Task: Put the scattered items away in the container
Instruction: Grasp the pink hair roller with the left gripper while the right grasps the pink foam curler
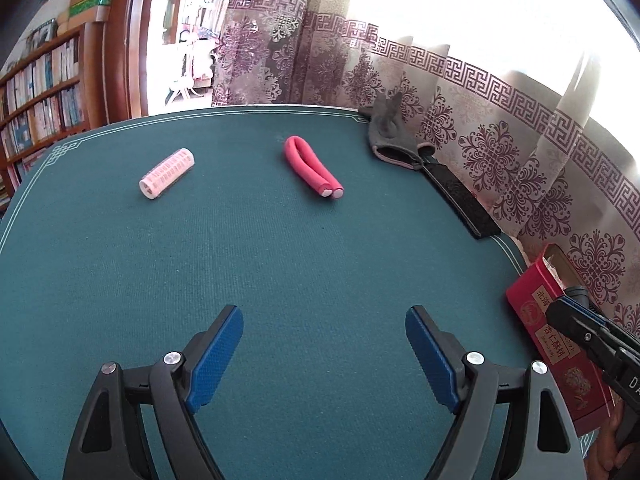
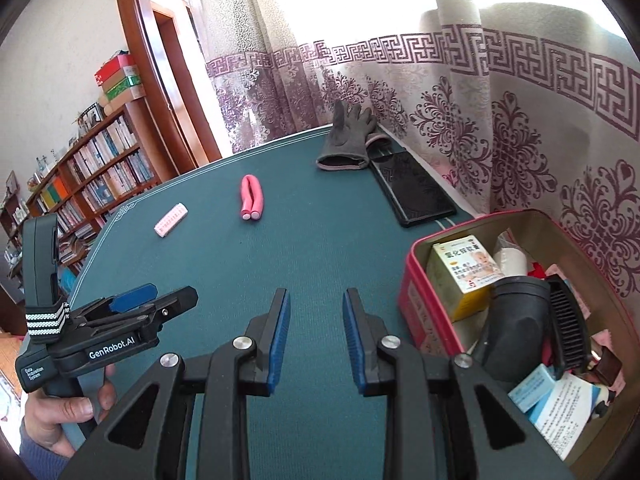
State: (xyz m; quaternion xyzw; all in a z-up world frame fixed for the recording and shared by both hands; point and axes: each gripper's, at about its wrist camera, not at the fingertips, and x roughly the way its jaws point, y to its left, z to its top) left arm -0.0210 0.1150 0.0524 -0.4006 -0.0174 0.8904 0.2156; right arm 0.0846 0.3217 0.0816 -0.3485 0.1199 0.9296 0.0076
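A pale pink hair roller [image 1: 167, 174] [image 2: 171, 219] and a folded pink foam curler [image 1: 312, 168] [image 2: 251, 197] lie on the green table mat, far from both grippers. A red tin [image 2: 416, 292] [image 1: 536, 316] stands at the right edge, holding a yellow box [image 2: 464, 272], a black brush [image 2: 532, 324] and several packets. My left gripper [image 1: 324, 354] is open and empty above the mat; it also shows in the right wrist view [image 2: 156, 300]. My right gripper [image 2: 316, 336] is open and empty, just left of the tin.
A grey glove [image 1: 386, 132] [image 2: 348, 140] and a flat black case [image 1: 464, 204] [image 2: 416, 188] lie along the mat's far right edge by the patterned curtain [image 2: 440, 100]. A bookshelf [image 2: 92, 184] and a doorway stand beyond the table's left side.
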